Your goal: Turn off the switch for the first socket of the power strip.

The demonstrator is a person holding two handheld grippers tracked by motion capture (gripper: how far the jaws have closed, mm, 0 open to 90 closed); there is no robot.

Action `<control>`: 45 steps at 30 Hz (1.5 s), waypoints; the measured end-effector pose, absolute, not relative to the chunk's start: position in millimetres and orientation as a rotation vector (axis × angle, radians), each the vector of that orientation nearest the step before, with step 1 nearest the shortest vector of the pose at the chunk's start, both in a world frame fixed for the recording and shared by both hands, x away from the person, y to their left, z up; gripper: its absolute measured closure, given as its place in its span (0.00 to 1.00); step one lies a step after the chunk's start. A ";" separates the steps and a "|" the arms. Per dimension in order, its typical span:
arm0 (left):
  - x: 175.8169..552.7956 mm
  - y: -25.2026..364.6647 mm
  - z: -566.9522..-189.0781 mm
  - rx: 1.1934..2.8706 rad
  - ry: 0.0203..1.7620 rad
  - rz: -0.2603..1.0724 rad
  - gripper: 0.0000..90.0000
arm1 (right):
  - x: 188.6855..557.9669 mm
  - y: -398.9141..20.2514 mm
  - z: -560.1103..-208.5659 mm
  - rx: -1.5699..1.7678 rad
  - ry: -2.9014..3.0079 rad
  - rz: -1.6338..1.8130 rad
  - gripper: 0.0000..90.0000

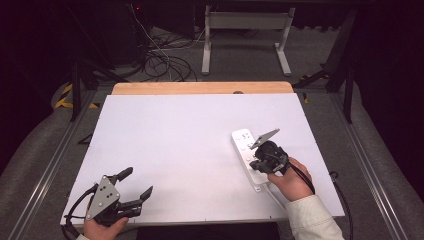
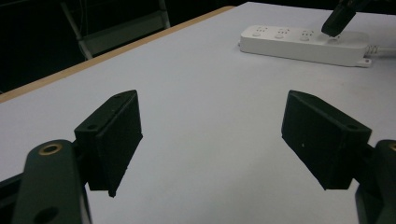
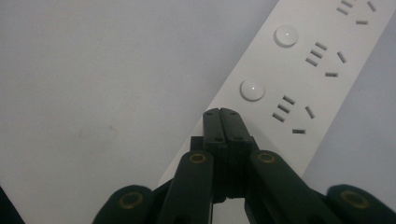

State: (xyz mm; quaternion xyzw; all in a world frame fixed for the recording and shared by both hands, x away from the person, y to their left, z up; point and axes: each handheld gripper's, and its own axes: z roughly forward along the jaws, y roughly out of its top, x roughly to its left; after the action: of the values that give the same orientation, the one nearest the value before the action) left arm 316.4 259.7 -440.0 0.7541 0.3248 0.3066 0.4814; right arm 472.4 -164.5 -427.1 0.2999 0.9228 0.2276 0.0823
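My right claw (image 3: pixel 223 116) is clenched shut with nothing between its jaws, its joined tips pointing down over a white power strip (image 3: pixel 299 88) on the white worktop (image 1: pixel 175 145). The strip lies directly under and ahead of this claw, its long axis running away from the tips. A round white button (image 3: pixel 252 89) sits just beyond the tips, with a second button (image 3: pixel 286 35) farther along the strip. I judge the closed tips are lined up to press a switch. My left claw (image 1: pixel 134 186) rests released, jaws wide apart and empty, well away from the strip, so my right hand (image 1: pixel 292 181) is the nearer one.
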 end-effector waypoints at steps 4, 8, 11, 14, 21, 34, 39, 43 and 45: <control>316.3 259.6 -439.9 1.839 0.791 0.748 0.23 | 472.5 -162.8 -429.2 0.900 2.761 0.661 1.00; 316.0 259.9 -439.6 1.841 0.791 0.751 0.23 | 472.3 -163.1 -430.1 0.899 2.759 0.658 1.00; 316.1 259.8 -439.7 1.840 0.790 0.750 0.23 | 472.1 -163.8 -431.1 0.896 2.759 0.663 1.00; 316.0 259.8 -439.7 1.841 0.789 0.751 0.23 | 471.6 -163.6 -431.7 0.897 2.754 0.665 1.00; 315.9 259.4 -439.8 1.842 0.791 0.749 0.23 | 471.1 -162.9 -434.6 0.896 2.755 0.665 1.00; 315.8 259.5 -439.7 1.843 0.790 0.749 0.23 | 469.6 -163.3 -435.4 0.889 2.747 0.672 1.00; 315.9 259.4 -439.9 1.843 0.790 0.748 0.23 | 469.1 -164.3 -436.0 0.877 2.745 0.682 1.00; 315.8 259.3 -439.9 1.843 0.789 0.748 0.23 | 469.0 -165.0 -436.3 0.878 2.746 0.689 1.00; 315.6 259.5 -439.8 1.843 0.788 0.748 0.23 | 470.0 -167.4 -436.8 0.897 2.749 0.710 1.00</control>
State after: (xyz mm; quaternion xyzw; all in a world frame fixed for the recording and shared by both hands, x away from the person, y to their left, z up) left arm 315.6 259.5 -439.8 0.7555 0.3232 0.3067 0.4803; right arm 470.0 -167.4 -436.8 0.3002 0.9201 0.2378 0.0818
